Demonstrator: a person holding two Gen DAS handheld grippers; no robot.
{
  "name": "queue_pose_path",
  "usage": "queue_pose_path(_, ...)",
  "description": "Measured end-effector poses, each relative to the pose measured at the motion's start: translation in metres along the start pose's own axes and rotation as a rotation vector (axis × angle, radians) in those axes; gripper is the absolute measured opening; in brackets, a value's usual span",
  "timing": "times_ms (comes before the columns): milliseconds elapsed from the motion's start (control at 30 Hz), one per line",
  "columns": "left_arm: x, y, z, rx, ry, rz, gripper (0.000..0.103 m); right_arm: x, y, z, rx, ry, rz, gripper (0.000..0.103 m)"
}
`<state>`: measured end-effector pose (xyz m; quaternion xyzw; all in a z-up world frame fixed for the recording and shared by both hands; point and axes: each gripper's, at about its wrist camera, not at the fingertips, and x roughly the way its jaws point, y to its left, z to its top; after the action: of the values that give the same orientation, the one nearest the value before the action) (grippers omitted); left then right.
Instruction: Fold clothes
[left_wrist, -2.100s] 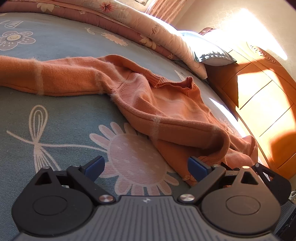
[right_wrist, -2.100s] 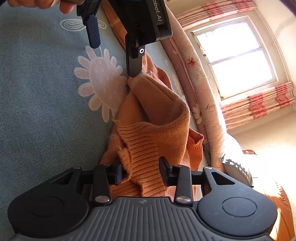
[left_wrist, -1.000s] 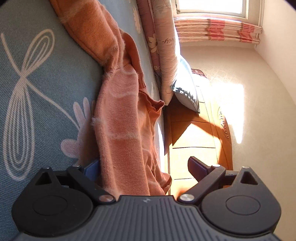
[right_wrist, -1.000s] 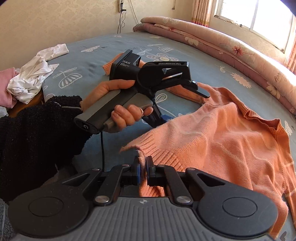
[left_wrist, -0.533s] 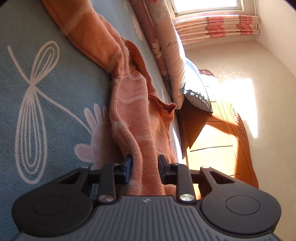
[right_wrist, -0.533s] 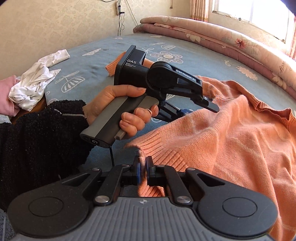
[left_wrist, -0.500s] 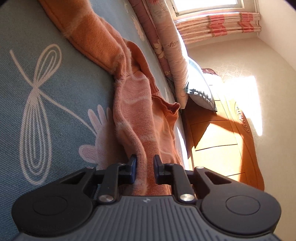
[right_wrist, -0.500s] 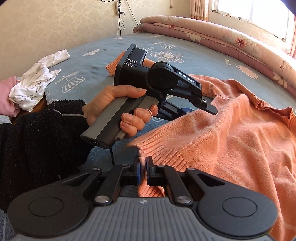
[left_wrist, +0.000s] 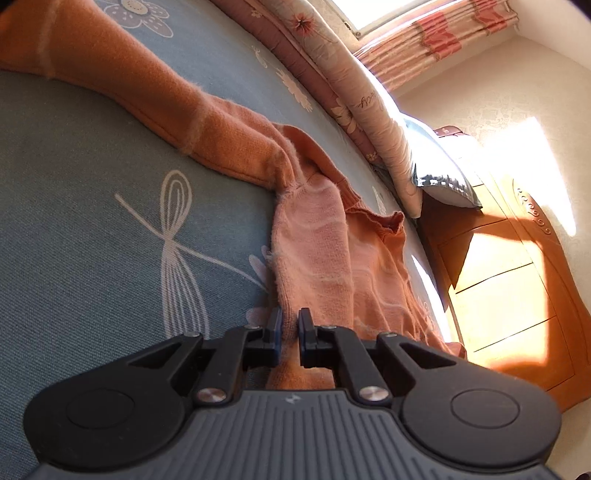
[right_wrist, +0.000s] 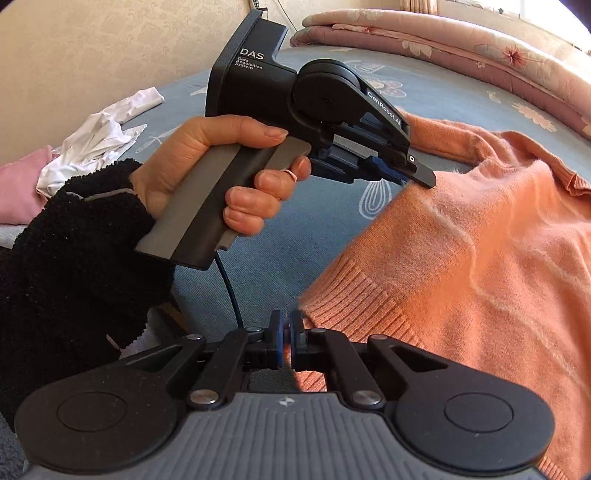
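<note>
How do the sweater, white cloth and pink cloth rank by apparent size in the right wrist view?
1. Sweater, largest by far, though it lies nearest the camera.
2. White cloth.
3. Pink cloth, smallest, but cut off by the frame edge, so unsure.

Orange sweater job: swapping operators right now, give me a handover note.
Left gripper: shut on the orange sweater along its side edge.
Right gripper: shut on the sweater's ribbed hem.
Sweater lies spread on the blue bedspread, one sleeve stretched out away from the body, collar toward the pillow.
Done: both grips taken. No fold made yet.
Left: probably flatten it, fold sleeves in, then fold the body. White clothes wait at the bed's edge.
</note>
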<state>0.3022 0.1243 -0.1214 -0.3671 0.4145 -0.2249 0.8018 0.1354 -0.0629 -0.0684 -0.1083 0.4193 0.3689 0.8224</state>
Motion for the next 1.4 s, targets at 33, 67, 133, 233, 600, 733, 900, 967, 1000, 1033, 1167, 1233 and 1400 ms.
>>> queue_pose_path(33,0.002,0.002,0.000,-0.001,0.016,0.016,0.015,0.002,-0.001,-0.002,0.001,0.006,-0.004,0.013)
queue_pose_path(67,0.005,0.004,0.000,-0.002,0.032,0.033,0.027,-0.002,-0.004,-0.005,0.014,-0.005,-0.016,0.014)
queue_pose_path(133,0.008,0.004,-0.002,0.008,0.049,0.046,0.045,-0.013,-0.010,-0.013,0.046,-0.032,-0.041,0.017)
queue_pose_path(233,0.012,-0.001,-0.006,0.041,0.058,0.047,0.055,-0.029,-0.019,-0.024,0.093,-0.073,-0.078,0.028)
queue_pose_path(600,0.016,-0.001,-0.026,0.135,0.034,-0.035,0.076,-0.087,-0.053,-0.071,0.284,-0.214,-0.224,0.030)
queue_pose_path(733,0.013,-0.003,-0.036,0.185,-0.009,-0.068,0.084,-0.110,-0.070,-0.092,0.330,-0.262,-0.274,0.030)
queue_pose_path(900,0.009,-0.006,-0.042,0.159,-0.033,-0.088,0.089,-0.133,-0.120,-0.112,0.435,-0.326,-0.314,0.035)
queue_pose_path(967,0.007,-0.006,-0.041,0.115,-0.009,-0.108,0.089,-0.140,-0.155,-0.121,0.520,-0.355,-0.299,0.041)
queue_pose_path(1000,0.007,-0.005,-0.041,0.098,0.014,-0.122,0.089,-0.144,-0.172,-0.125,0.563,-0.369,-0.291,0.042)
queue_pose_path(1033,0.007,-0.005,-0.041,0.084,0.035,-0.133,0.088,-0.148,-0.189,-0.130,0.606,-0.383,-0.283,0.044)
queue_pose_path(1167,0.011,-0.003,-0.038,0.075,0.049,-0.086,0.070,-0.164,-0.259,-0.148,0.777,-0.439,-0.249,0.056)
queue_pose_path(1233,0.013,0.000,-0.036,0.058,0.052,-0.067,0.060,-0.172,-0.293,-0.157,0.862,-0.467,-0.232,0.058)
queue_pose_path(1400,0.013,0.010,-0.037,0.018,0.037,-0.048,0.045,-0.150,-0.373,-0.160,1.030,-0.465,-0.122,0.058)
